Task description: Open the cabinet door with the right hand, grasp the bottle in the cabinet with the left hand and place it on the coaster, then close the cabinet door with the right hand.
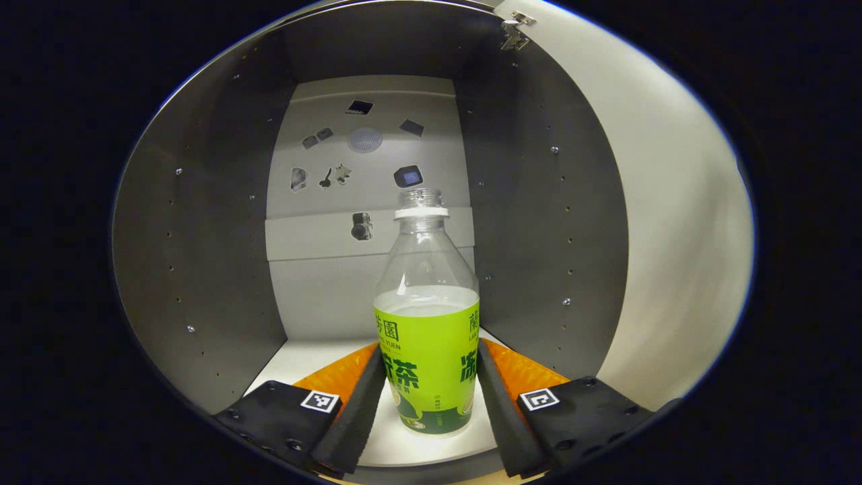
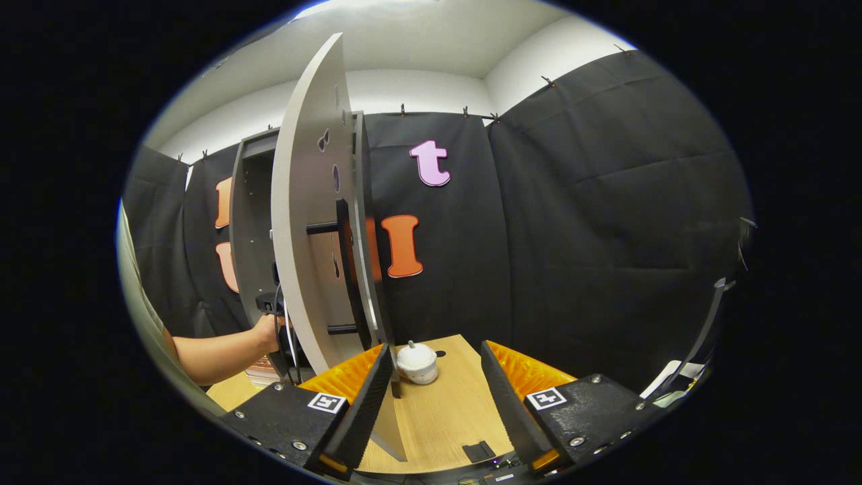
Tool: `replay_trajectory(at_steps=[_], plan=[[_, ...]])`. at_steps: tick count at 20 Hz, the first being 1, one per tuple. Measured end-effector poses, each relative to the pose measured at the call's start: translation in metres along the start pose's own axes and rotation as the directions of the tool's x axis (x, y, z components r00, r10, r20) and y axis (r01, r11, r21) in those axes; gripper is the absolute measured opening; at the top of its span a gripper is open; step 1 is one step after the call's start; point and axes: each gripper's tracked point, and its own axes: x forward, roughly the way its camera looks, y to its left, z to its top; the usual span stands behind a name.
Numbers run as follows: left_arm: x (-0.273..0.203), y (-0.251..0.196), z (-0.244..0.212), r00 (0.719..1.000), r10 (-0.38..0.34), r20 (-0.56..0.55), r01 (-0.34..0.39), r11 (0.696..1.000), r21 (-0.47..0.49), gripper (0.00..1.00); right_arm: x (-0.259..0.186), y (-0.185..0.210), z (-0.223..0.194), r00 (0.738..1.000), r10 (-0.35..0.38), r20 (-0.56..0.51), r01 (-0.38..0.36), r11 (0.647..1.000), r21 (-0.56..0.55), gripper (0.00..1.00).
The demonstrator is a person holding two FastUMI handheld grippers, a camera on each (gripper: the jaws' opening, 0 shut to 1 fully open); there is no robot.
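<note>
A clear, green-labelled bottle (image 1: 425, 330) stands upright, uncapped, inside the cabinet (image 1: 202, 222), door (image 2: 306, 222) open.

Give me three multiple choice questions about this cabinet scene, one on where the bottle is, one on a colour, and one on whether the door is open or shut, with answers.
1. Where does the bottle stand?
A. On the cabinet's floor, between the left tongs' fingers
B. On the wooden table
C. On top of the cabinet

2. What colour is the bottle's label?
A. Red
B. Green
C. Blue

3. What state is the cabinet door in?
A. Shut
B. Swung open
C. Taken off

Answers: 1 A, the left gripper view shows it upright inside the cabinet with a finger at each side. 2 B, the wrap around its lower half is green. 3 B, the right gripper view shows the door standing out from the cabinet.
</note>
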Motion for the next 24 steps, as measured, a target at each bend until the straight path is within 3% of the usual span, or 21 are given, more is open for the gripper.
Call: replay_trajectory(at_steps=[7, 9, 11, 16, 24], plan=[[-0.032, 0.009, 0.010, 1.000, 0.007, 0.001, -0.007, 1.000, -0.014, 0.78, 0.002, 0.005, -0.003, 0.999, 0.046, -0.011, -0.046, 0.998, -0.032, 0.82], [-0.048, 0.017, 0.013, 1.000, 0.024, 0.007, -0.024, 1.000, -0.013, 0.80, 0.000, 0.005, -0.005, 0.998, 0.067, -0.014, -0.068, 0.997, -0.038, 0.82], [-0.065, 0.025, 0.015, 0.999, 0.047, 0.015, -0.047, 0.999, -0.013, 0.76, -0.003, 0.010, -0.006, 0.995, 0.104, -0.010, -0.104, 0.994, -0.026, 0.82], [-0.108, 0.039, 0.018, 0.994, 0.105, 0.025, -0.105, 0.994, -0.020, 0.80, -0.001, 0.016, -0.008, 0.983, 0.181, -0.020, -0.181, 0.983, -0.018, 0.82], [-0.177, 0.065, 0.003, 0.982, 0.190, 0.024, -0.189, 0.981, -0.032, 0.76, 0.000, 0.025, -0.020, 0.952, 0.301, -0.062, -0.302, 0.953, -0.009, 0.82]])
